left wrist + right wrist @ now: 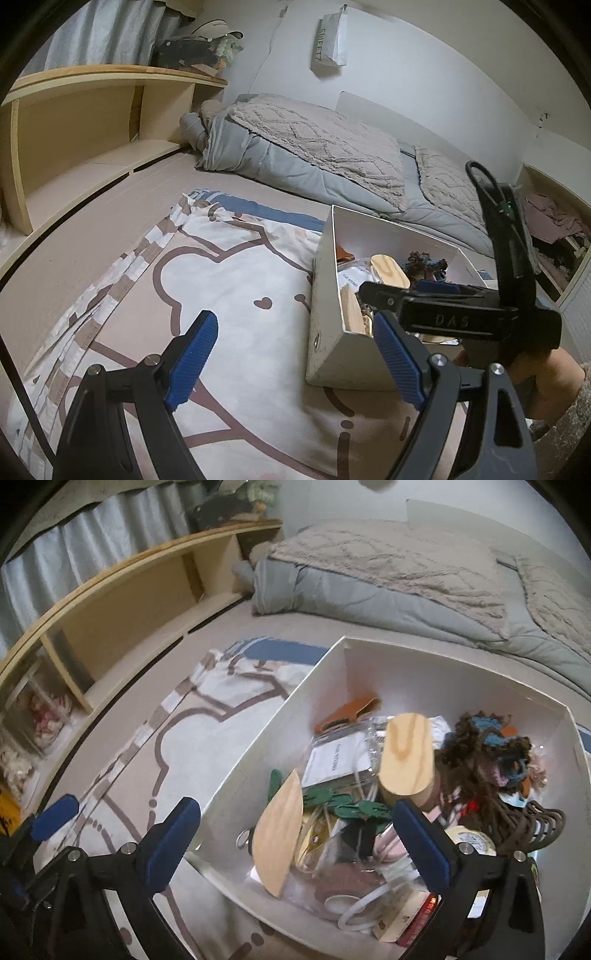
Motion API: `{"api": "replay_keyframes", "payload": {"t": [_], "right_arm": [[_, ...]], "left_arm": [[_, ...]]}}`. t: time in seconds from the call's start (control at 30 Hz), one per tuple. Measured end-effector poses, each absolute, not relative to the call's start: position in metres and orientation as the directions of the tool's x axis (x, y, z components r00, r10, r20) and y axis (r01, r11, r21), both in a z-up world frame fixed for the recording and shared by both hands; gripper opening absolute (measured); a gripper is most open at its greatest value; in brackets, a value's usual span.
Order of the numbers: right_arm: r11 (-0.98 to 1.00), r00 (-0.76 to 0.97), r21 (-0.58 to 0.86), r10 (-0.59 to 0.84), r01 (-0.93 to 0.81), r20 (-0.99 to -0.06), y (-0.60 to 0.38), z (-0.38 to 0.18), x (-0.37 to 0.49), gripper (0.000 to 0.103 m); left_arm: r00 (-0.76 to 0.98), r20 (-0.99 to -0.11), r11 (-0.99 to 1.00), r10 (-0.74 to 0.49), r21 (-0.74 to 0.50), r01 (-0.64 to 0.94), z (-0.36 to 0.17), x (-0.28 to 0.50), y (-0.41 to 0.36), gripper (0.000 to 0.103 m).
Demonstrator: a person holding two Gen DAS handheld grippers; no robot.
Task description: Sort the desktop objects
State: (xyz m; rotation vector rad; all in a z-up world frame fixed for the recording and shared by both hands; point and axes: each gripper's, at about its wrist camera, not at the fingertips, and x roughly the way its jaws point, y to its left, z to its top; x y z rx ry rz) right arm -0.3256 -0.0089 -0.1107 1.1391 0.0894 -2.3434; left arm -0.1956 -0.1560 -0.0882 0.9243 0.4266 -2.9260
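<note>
Dropping things into the white open-topped cardboard box [369,672] looks like the step I am on: my right tool [295,834] hangs over its near left corner with the blue pads spread wide and nothing between them, one finger outside the box wall and the other above the contents. I judge a release is just done. The box sits on the bed, at the right edge of the white cartoon-printed sheet [236,280], and already holds an oval pale wooden block [406,753], a flat pointed wooden piece [280,830], green clips [343,801], a tangle of brown and blue yarn [487,749] and a roll of tape [471,840]. My left tool [295,358] hovers wide and empty over the sheet, just left of the box. No loose item shows on the sheet, so next I would lift the right tool clear of the wall and look round for anything unsorted.
</note>
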Motion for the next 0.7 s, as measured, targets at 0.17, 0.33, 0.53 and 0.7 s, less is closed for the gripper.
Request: {"api": "replay_keyframes", "payload": {"t": [0.17, 0.33, 0.53, 0.7], "right_arm": [[-0.875, -0.545, 0.156, -0.416, 0.459, -0.728, -0.003, -0.107, -0.324, 0.103], [-0.890, -0.610, 0.143, -0.406, 0.433, -0.680, 0.009, -0.097, -0.314, 0.103], [-0.900, -0.658, 0.176, -0.414, 0.398, -0.629, 0.031, -0.093, -0.300, 0.103], [-0.912, -0.701, 0.163, -0.396, 0.377, -0.594, 0.048, -0.086, -0.286, 0.103]], "left_arm": [[-0.822, -0.567, -0.963, 0.045, -0.244, 0.116, -0.087, -0.195, -0.154, 0.086], [-0.824, -0.564, -0.964, 0.050, -0.244, 0.108, -0.086, -0.194, -0.152, 0.086], [-0.825, -0.563, -0.968, 0.052, -0.231, 0.096, -0.086, -0.194, -0.146, 0.086], [-0.827, -0.560, -0.973, 0.049, -0.213, 0.086, -0.084, -0.194, -0.141, 0.086]]}}
